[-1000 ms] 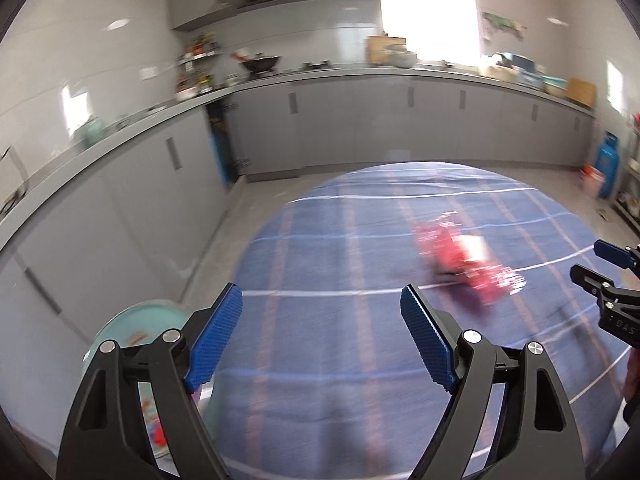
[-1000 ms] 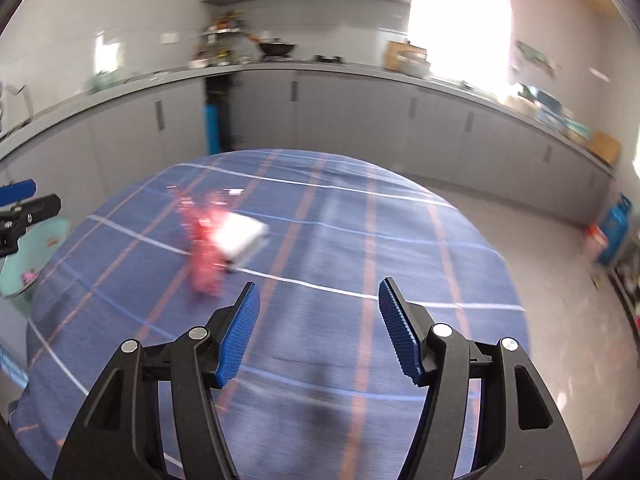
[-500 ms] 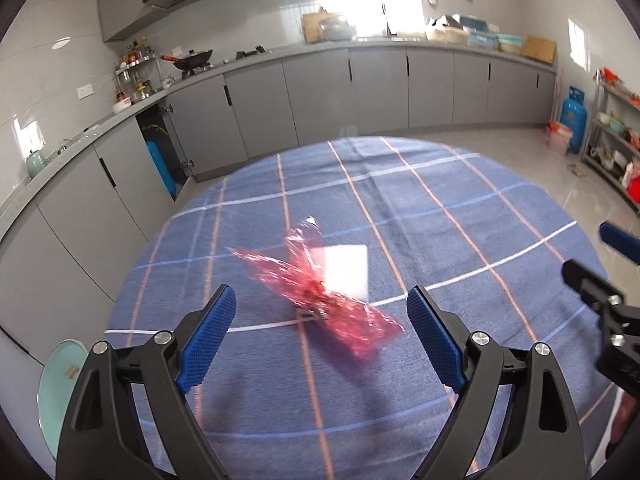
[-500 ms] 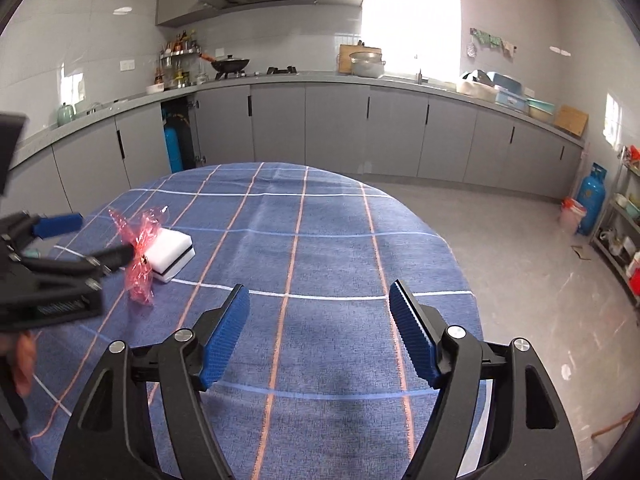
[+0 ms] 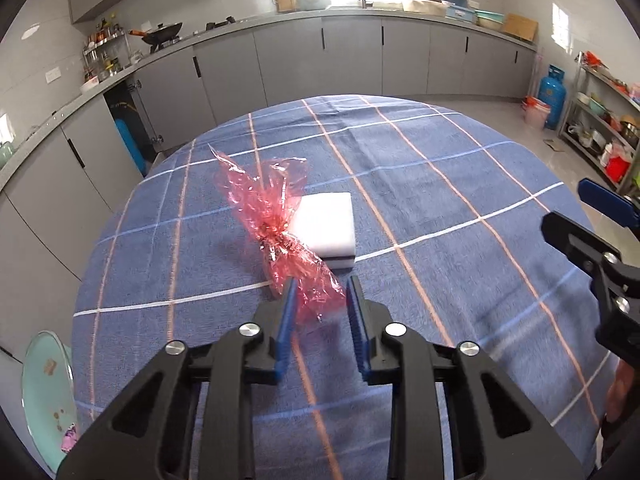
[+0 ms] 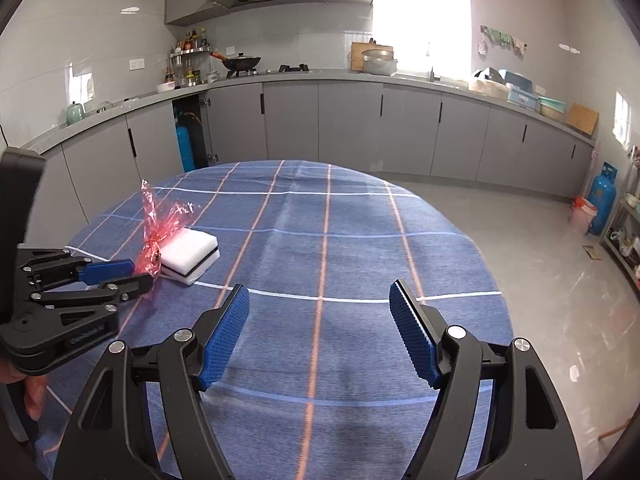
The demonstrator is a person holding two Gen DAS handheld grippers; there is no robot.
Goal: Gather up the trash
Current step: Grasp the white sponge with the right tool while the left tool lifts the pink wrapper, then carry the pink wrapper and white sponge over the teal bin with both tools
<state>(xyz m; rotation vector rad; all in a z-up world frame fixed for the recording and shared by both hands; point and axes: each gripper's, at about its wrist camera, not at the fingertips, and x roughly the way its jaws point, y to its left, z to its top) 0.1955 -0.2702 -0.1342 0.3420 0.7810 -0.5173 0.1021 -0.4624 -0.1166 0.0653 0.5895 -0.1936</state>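
Note:
A crinkled red cellophane wrapper point(image 5: 272, 216) lies on the blue checked tablecloth point(image 5: 440, 200), leaning against a white sponge block point(image 5: 328, 220). My left gripper point(image 5: 320, 294) is closing on the wrapper's near end, which fills the narrow gap between the blue pads. The right wrist view shows the left gripper point(image 6: 142, 274) at the bottom of the wrapper point(image 6: 160, 228), beside the sponge point(image 6: 192, 252). My right gripper point(image 6: 319, 290) hangs open over bare cloth point(image 6: 340, 220) with nothing between its fingers. It also shows at the right edge of the left wrist view point(image 5: 566, 204).
A teal round container point(image 5: 44, 380) with scraps in it sits low beside the table at the near left. Grey kitchen cabinets point(image 6: 352, 128) run behind the table. A blue gas cylinder point(image 6: 604, 200) and a pink bin stand on the floor at the right.
My left gripper swung over to the wrapper, came down to its near end, and its jaws went from wide apart to narrow around it. The right gripper has hardly moved.

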